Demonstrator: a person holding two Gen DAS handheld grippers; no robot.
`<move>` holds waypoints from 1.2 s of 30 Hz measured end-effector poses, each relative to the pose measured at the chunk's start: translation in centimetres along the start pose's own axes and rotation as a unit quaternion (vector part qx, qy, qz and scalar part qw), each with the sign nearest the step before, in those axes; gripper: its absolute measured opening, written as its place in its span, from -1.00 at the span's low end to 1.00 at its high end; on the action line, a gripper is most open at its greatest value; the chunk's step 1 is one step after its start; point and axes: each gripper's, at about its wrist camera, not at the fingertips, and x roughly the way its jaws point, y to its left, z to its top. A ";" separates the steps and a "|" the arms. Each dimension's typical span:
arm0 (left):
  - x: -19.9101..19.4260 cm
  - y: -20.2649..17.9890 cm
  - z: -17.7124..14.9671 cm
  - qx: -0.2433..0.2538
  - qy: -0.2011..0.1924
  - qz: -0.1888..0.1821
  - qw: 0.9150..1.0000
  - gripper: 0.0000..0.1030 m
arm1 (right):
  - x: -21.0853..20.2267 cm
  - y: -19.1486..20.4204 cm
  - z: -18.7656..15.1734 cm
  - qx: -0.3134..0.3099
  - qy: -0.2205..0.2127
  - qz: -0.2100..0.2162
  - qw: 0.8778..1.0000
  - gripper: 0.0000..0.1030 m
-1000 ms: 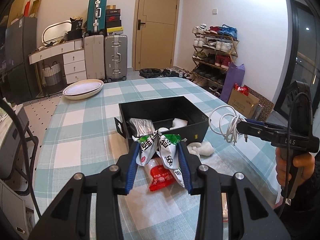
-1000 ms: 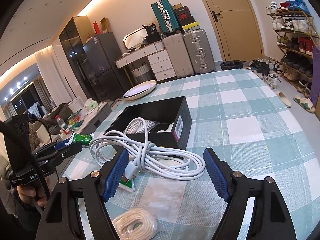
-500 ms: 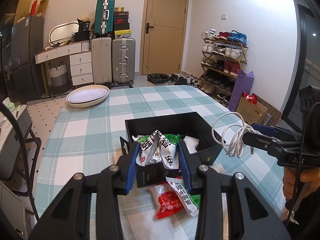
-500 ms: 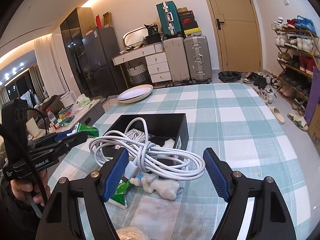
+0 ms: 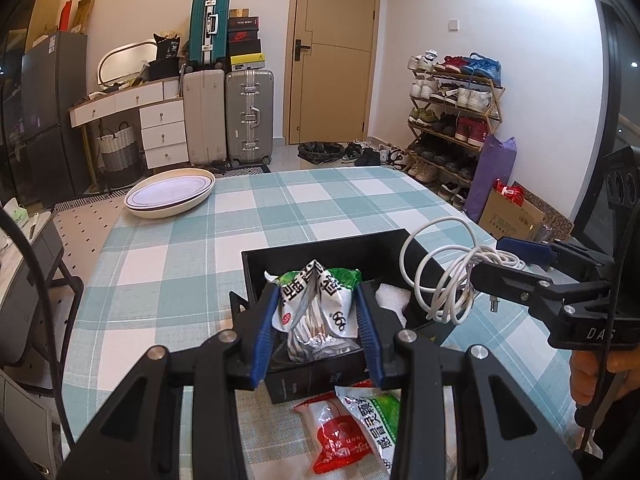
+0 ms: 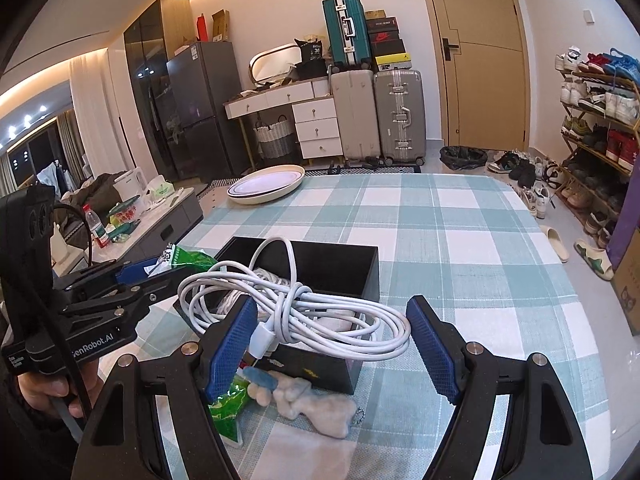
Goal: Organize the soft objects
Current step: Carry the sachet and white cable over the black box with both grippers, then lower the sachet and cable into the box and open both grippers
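Observation:
My left gripper (image 5: 317,334) is shut on a green and white snack packet (image 5: 318,305) and holds it above the near end of the black box (image 5: 320,245). The box holds a silver packet and white soft items. My right gripper (image 6: 331,346) holds a coiled white cable (image 6: 296,306) over the box (image 6: 360,268); the coil hangs against the left pad, and the jaws stand wide. In the left wrist view the cable (image 5: 444,280) hangs at the box's right end.
A red packet (image 5: 340,436) and a green packet (image 5: 376,420) lie on the checked tablecloth in front of the box. A white plush toy (image 6: 312,404) lies beside the box. A stack of plates (image 5: 168,198) stands at the far left corner.
Both grippers rose and moved forward over the box with their loads. The snack packet went from above the table to above the box's near end.

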 end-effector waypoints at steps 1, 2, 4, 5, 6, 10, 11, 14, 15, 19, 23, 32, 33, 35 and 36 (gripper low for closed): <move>0.3 0.1 0.1 -0.001 0.002 0.000 1.000 -0.28 | 0.2 0.1 0.1 -0.002 0.002 -0.001 1.000 0.52; 0.4 0.2 0.1 -0.003 0.003 0.000 1.000 -0.28 | 0.4 0.1 0.3 -0.005 0.004 -0.002 1.000 0.52; 0.8 0.3 0.2 -0.005 0.004 0.002 1.000 -0.28 | 0.9 0.4 0.5 -0.014 0.009 -0.008 1.000 0.52; 0.9 0.4 0.3 -0.006 0.005 0.003 1.000 -0.28 | 1.1 0.5 0.5 -0.017 0.011 -0.011 1.000 0.52; 1.0 0.6 0.3 -0.007 0.005 0.004 1.000 -0.28 | 1.3 0.7 0.6 -0.021 0.012 -0.011 1.000 0.52; 1.4 0.9 0.4 -0.013 0.006 0.005 1.000 -0.28 | 2.2 1.3 0.8 -0.040 0.019 -0.019 0.999 0.52; 1.5 1.0 0.4 -0.013 0.006 0.007 1.000 -0.28 | 2.5 1.5 0.8 -0.046 0.021 -0.020 0.999 0.52; 1.8 1.1 0.5 -0.013 0.008 0.010 1.000 -0.28 | 3.3 1.8 0.8 -0.057 0.025 -0.022 0.998 0.52; 1.9 1.1 0.5 -0.013 0.008 0.011 1.000 -0.28 | 3.6 1.9 0.9 -0.061 0.026 -0.025 0.997 0.52; 2.4 1.3 0.4 -0.013 0.010 0.016 1.000 -0.28 | 4.8 2.2 0.9 -0.081 0.032 -0.039 0.995 0.52; 2.7 1.4 0.5 -0.013 0.011 0.018 1.000 -0.28 | 5.7 2.4 1.0 -0.102 0.033 -0.054 0.993 0.52; 4.0 1.1 0.5 -0.011 0.017 0.020 1.000 -0.28 | 7.2 3.1 0.7 -0.140 0.048 -0.060 0.987 0.52; 4.2 1.1 0.4 -0.012 0.019 0.020 1.000 -0.28 | 7.5 3.2 0.6 -0.146 0.049 -0.066 0.986 0.52; 4.6 1.1 0.3 -0.010 0.021 0.019 1.000 -0.28 | 8.0 3.4 0.5 -0.159 0.052 -0.074 0.983 0.52; 4.7 1.1 0.3 -0.010 0.022 0.020 1.000 -0.28 | 8.3 3.5 0.4 -0.165 0.055 -0.076 0.982 0.52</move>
